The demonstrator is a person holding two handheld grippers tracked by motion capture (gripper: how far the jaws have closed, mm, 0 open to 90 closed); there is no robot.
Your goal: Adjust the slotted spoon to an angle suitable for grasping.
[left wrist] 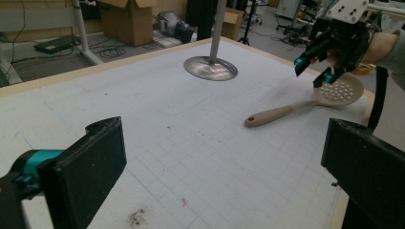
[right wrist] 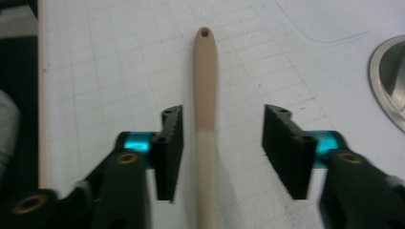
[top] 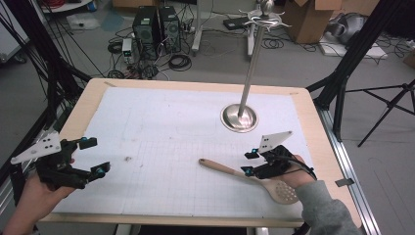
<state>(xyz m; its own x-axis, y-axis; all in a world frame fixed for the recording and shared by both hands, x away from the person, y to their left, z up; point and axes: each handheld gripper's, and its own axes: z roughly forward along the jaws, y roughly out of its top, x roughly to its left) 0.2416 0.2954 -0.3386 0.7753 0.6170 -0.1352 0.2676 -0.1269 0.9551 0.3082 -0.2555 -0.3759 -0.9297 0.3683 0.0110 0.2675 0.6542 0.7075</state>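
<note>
— Black ribbed pads of our right gripper (right wrist: 217,157) sit closest to the lens, and between them runs the handle of the slotted spoon (right wrist: 205,109). Are we gripping it?

— No. Our jaws stand spread, with daylight on both sides of the handle; neither pad touches it. We'd judge the gripper is poised just above, lined up along the shaft.

— Where does the spoon lie?

— Flat on the table (top: 161,122), near its right edge and toward the near right corner, with the perforated bowl closest to that corner and the holed handle tip pointing inward across the mat. The metal stand (top: 240,117) rises well apart from it, toward the far edge.

— How will it handle?

— We judge it light and stiff (plastic or silicone over a core, by the matte beige look), not fragile, perhaps a little slick. The bowl end carries more weight, so we'd pinch the handle fairly close to the bowl; gripped near the tip, it would droop and swivel.

— And our pose?

— The right hand (top: 293,174) reaches in from the near right corner, wrist low, jaws aimed along the handle. Our left gripper (top: 95,156) hovers by the near left corner, jaws wide apart and holding nothing.
</note>
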